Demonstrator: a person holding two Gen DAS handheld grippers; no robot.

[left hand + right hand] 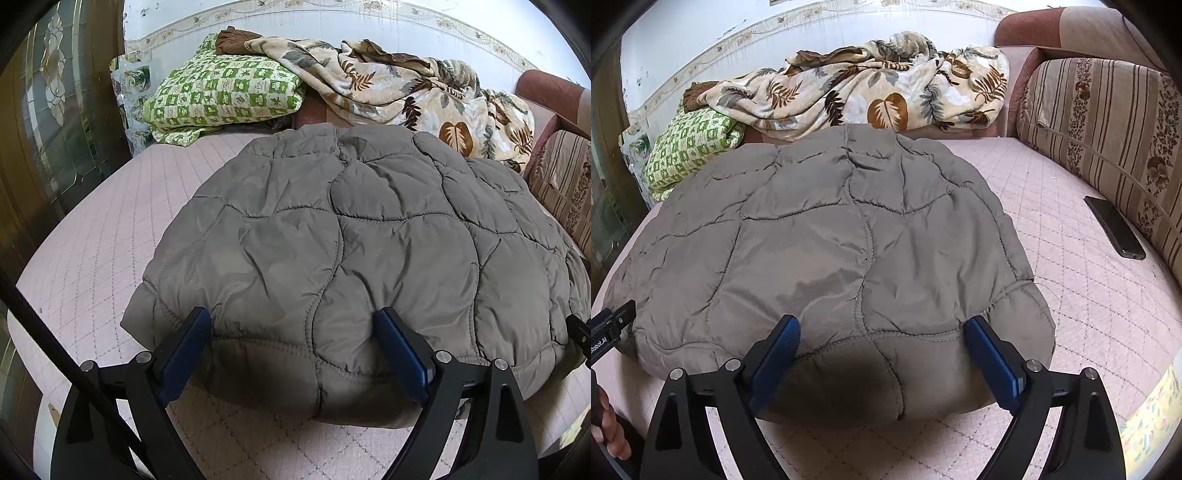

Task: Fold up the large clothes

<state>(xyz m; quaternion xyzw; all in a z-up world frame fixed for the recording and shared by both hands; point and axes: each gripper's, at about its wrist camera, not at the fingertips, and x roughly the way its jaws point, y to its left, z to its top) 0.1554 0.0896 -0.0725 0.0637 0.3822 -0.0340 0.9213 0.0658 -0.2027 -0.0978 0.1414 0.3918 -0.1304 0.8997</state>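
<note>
A grey-brown quilted puffer jacket [351,229] [831,229] lies folded in a thick, rounded bundle on the pink quilted mattress [92,240]. My left gripper [293,315] hovers over the jacket's near left edge with its blue pads spread wide; the fabric runs past both fingers and nothing is pinched. My right gripper [881,321] stands the same way over the near right edge, open, with its pads off the cloth. Each gripper's tip shows at the side of the other's view.
At the far end lie a green checked pillow [221,92] and a crumpled leaf-print blanket [406,88]. A striped sofa cushion [1108,140] borders the right side, with a dark phone [1115,227] beside it. A glazed wooden door [48,110] stands at the left.
</note>
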